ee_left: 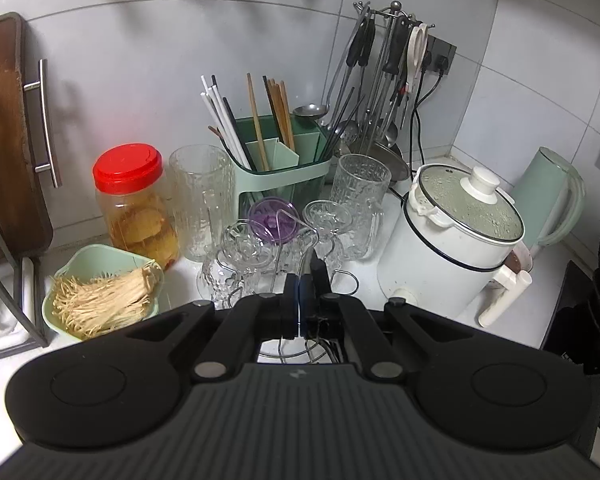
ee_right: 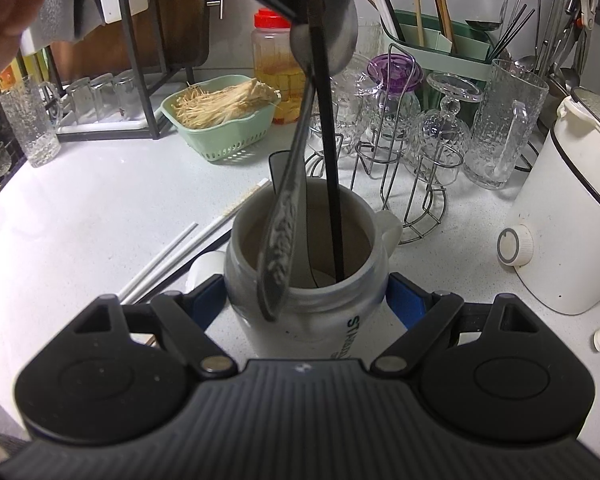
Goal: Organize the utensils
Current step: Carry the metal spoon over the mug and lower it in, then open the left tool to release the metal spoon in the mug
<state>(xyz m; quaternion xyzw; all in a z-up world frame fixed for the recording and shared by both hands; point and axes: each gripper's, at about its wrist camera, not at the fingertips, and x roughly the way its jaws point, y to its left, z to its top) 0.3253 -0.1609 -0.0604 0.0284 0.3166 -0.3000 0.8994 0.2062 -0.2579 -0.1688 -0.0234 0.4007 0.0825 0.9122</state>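
The right gripper (ee_right: 306, 304) hugs the white ceramic mug (ee_right: 306, 272) so it stays put. The left gripper (ee_right: 306, 12) is shut on a thin black chopstick (ee_right: 330, 160) — its tip down in the mug, beside a patterned metal spoon (ee_right: 296, 184).

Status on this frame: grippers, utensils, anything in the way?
Right gripper clamped on white mug. Left gripper shut on black chopstick standing in mug. Spoon leans inside. White chopsticks on counter; nothing blocking.

Bare counter (ee_right: 80, 208) left of mug (ee_right: 304, 280); glasses (ee_right: 440, 128), cooker (ee_right: 572, 208) perhaps block right.
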